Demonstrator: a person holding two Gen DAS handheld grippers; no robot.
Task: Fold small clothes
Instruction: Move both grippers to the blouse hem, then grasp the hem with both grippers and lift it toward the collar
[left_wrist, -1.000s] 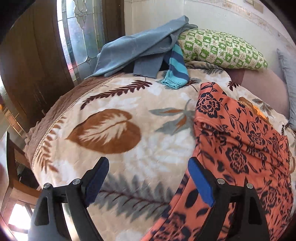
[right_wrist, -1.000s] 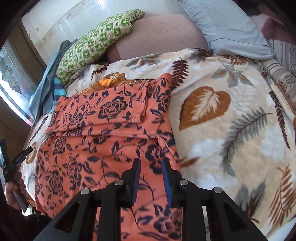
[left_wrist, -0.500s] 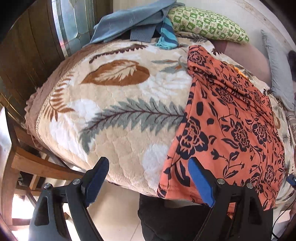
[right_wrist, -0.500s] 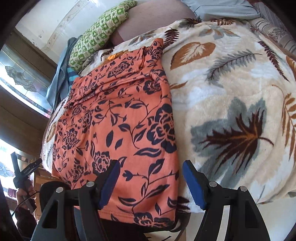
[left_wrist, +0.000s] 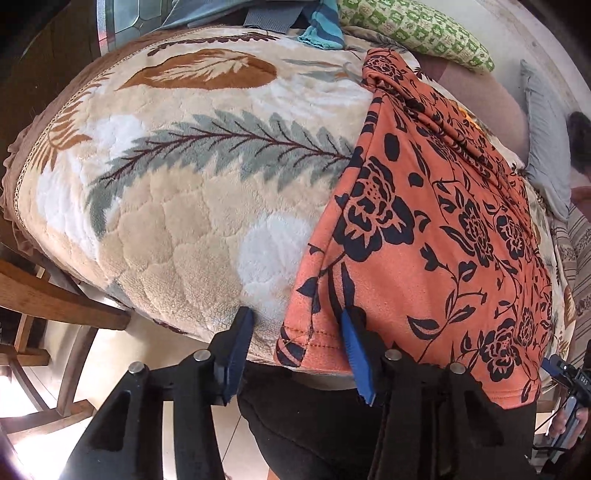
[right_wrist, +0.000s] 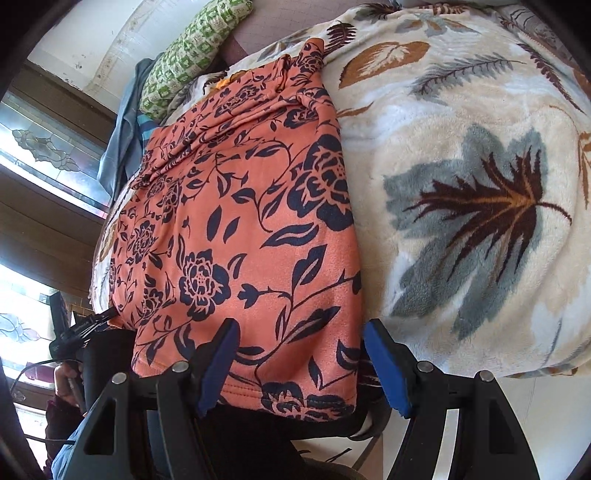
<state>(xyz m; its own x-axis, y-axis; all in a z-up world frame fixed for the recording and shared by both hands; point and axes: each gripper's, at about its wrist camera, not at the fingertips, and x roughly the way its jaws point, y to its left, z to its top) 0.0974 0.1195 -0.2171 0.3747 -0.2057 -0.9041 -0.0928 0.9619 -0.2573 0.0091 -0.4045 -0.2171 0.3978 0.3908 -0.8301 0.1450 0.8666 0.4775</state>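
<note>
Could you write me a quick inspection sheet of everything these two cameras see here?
Surface: leaf-print blanket over a bed.
Job's things: orange floral garment spread flat, hem hanging over the near edge.
Clutter: green pillow, blue clothes at the far side.
Grippers: left gripper open, jaws just closing around the hem's left corner; right gripper open astride the right corner.
Cables: thin black cable by the hand.
Surroundings: wooden chair, patterned glass window.

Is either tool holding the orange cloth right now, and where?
Neither. Both tools straddle the orange cloth's hem corners, jaws open.
</note>
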